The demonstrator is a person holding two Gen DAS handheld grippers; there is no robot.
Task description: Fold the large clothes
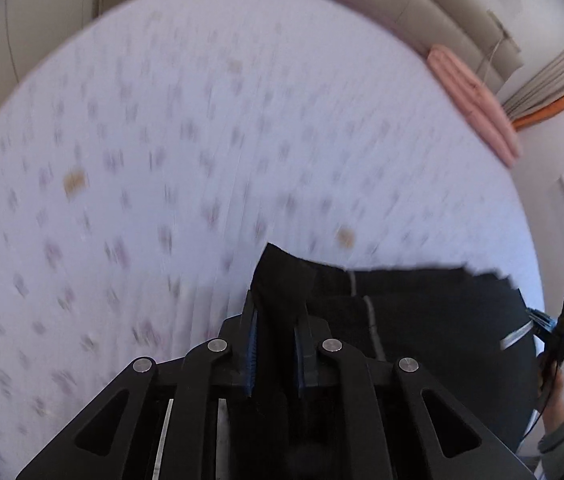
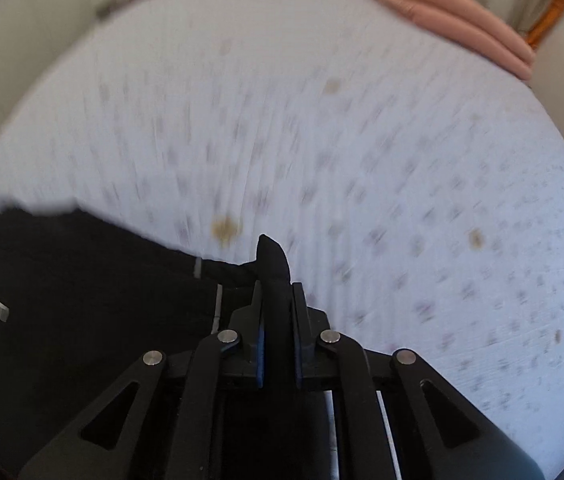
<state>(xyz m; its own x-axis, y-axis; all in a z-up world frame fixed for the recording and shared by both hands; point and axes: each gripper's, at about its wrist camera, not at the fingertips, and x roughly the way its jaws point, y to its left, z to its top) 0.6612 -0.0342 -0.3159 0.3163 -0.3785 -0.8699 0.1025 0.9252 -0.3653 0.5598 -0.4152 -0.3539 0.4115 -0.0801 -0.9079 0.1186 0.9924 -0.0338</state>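
**Both claws pinch the black garment over the bed**

The left claw (image 1: pixel 278 312) has its two fingers drawn close together, with a fold of black cloth clamped between the blue pads (image 1: pixel 250 356). A corner of that cloth stands up past the fingertips. The right claw (image 2: pixel 278 300) is set the same way: fingers nearly together, a narrow ridge of black fabric squeezed between them, its tip poking out above.

The garment (image 1: pixel 421 320) is black, with thin pale stripes or seams running across it; one light band shows near its far side in each view. What kind of garment it is cannot be told from these views. It is stretched between the two claws: in the left view it spreads away to the right of the fingers, and in the right view (image 2: pixel 82 280) it spreads away to the left. Its upper edge runs fairly straight between the two grips.

At the right edge of the left view, the other claw (image 1: pixel 553 332) shows, with a hand (image 1: pixel 553 392) and a grey sleeve (image 1: pixel 561 432) beneath it.

Under the garment lies a bed (image 1: pixel 202 140) with a pale lilac sheet printed with small marks, blurred in both views. A pink rolled blanket or pillow (image 1: pixel 477 104) lies at the far corner of the bed, well apart from the garment, by a padded headboard (image 1: pixel 441 12).
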